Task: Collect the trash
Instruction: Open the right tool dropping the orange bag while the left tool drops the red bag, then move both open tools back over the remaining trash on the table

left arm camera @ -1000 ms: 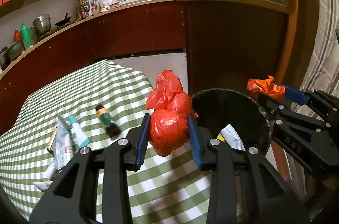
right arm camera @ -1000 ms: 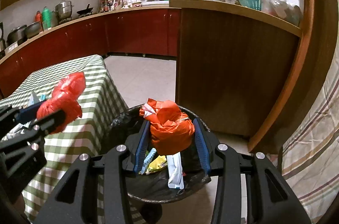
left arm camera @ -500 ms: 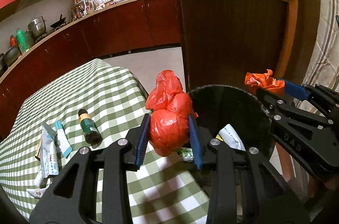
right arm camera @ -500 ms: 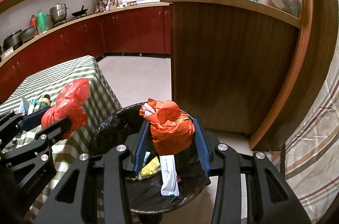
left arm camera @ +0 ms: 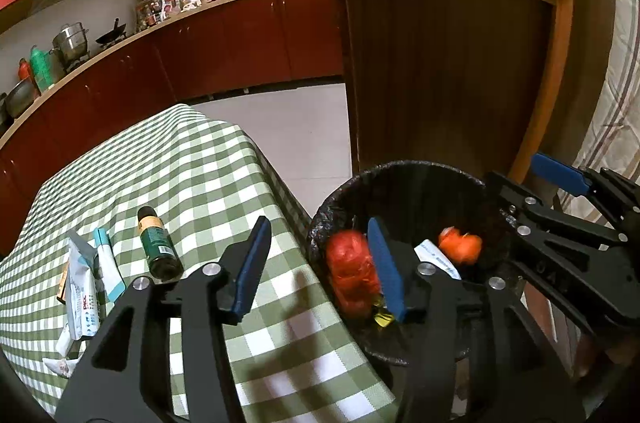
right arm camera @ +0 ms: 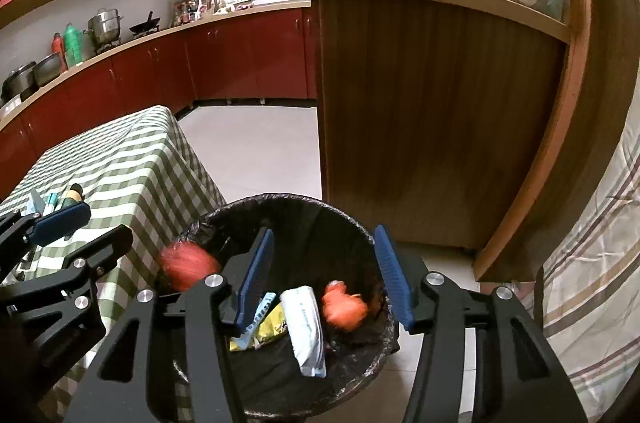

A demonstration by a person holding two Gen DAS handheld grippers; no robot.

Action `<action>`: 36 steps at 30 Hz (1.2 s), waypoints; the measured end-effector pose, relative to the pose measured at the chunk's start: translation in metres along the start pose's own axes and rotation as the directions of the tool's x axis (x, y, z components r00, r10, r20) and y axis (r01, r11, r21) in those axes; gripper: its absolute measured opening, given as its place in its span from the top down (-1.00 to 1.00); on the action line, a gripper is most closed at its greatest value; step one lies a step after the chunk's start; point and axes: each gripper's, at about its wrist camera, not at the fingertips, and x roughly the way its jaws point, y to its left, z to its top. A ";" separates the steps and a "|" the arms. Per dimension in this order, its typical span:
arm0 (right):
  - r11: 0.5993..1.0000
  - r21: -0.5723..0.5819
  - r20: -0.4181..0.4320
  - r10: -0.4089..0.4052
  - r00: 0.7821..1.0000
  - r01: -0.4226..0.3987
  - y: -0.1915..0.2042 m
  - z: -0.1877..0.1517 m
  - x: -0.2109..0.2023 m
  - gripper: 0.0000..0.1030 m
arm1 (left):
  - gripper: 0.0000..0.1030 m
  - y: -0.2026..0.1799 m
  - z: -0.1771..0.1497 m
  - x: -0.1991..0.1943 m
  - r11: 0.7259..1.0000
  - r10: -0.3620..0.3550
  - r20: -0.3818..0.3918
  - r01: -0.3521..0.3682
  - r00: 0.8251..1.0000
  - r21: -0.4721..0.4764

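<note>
My left gripper (left arm camera: 320, 267) hangs over the table edge and the black-lined bin (left arm camera: 400, 167), its jaws opening with nothing between the pads. The red bag (left arm camera: 352, 273) is a blur just below it, inside the bin's left side. My right gripper (right arm camera: 324, 281) is above the bin (right arm camera: 280, 201), its jaws opening too and holding nothing. The orange bag (right arm camera: 344, 307) is blurred under it among the trash. The orange bag (left arm camera: 460, 247) and right gripper (left arm camera: 536, 191) also show in the left wrist view, the red bag (right arm camera: 188, 267) and left gripper (right arm camera: 80, 235) in the right wrist view.
A green-checked table (left arm camera: 192, 175) stands left of the bin, with a dark bottle (left arm camera: 158, 247), a small tube (left arm camera: 108, 271) and white wrappers (left arm camera: 82, 295) on it. A wooden counter (right arm camera: 420, 127) rises behind the bin. A striped cloth (right arm camera: 592, 263) hangs at right.
Both grippers have opened and let go of their bags. The red and the orange bag have dropped from between the pads into the bin.
</note>
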 end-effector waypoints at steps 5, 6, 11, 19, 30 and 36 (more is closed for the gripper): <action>1.000 -0.005 0.005 0.010 1.000 -0.010 0.004 0.001 -0.005 -0.02 | -0.07 0.008 -0.002 -0.010 1.000 0.005 0.010 -0.005 1.000 -0.007; 1.000 -0.006 0.005 0.013 1.000 -0.013 0.006 0.001 -0.007 -0.02 | -0.08 0.012 -0.004 -0.013 1.000 0.008 0.010 -0.008 1.000 -0.009; 0.999 -0.013 -0.003 0.048 0.999 -0.048 0.020 0.000 -0.015 -0.02 | -0.17 0.031 -0.016 -0.029 0.999 0.031 0.008 -0.031 0.999 -0.030; 0.991 -0.061 -0.020 0.121 0.993 -0.122 0.059 -0.005 -0.028 -0.02 | -0.18 0.079 -0.046 -0.059 0.992 0.104 -0.019 -0.105 0.994 -0.068; 0.967 -0.145 -0.055 0.204 0.977 -0.210 0.125 -0.014 -0.042 -0.02 | -0.18 0.156 -0.086 -0.088 0.963 0.211 -0.072 -0.220 0.975 -0.154; 0.951 -0.180 -0.083 0.239 0.968 -0.250 0.159 -0.020 -0.044 -0.02 | -0.18 0.187 -0.107 -0.098 0.949 0.238 -0.100 -0.253 0.966 -0.186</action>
